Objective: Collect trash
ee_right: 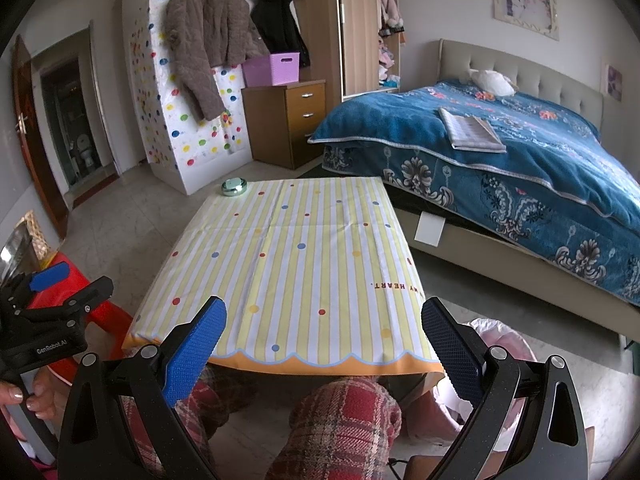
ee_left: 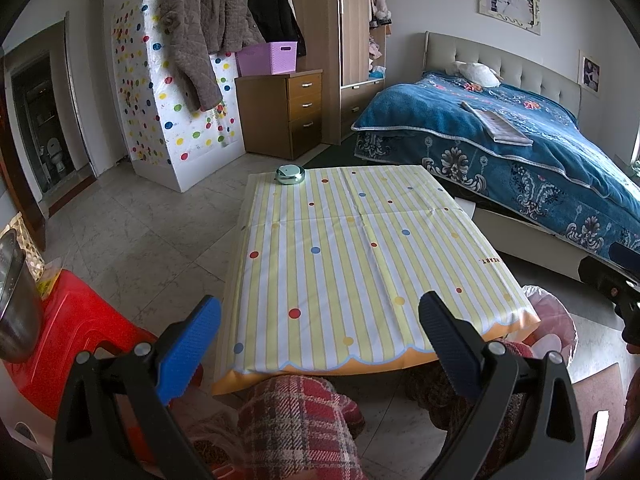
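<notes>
Home bedroom, bed (ee_left: 520,136), wardrobe (ee_left: 344,40), hung coats (ee_left: 204,28)

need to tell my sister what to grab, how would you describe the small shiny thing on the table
Start at the low table with the yellow-and-white striped, dotted tablecloth beside the blue-quilted bed. At its far left corner sits a small round shiny green metallic tin. It is the only object on the cloth.

Yellow and white striped tablecloth (ee_left: 340,248) with colored dots ahead of the claw, red stool (ee_left: 80,328) left, blue flowery blanket (ee_left: 520,140) right
</notes>
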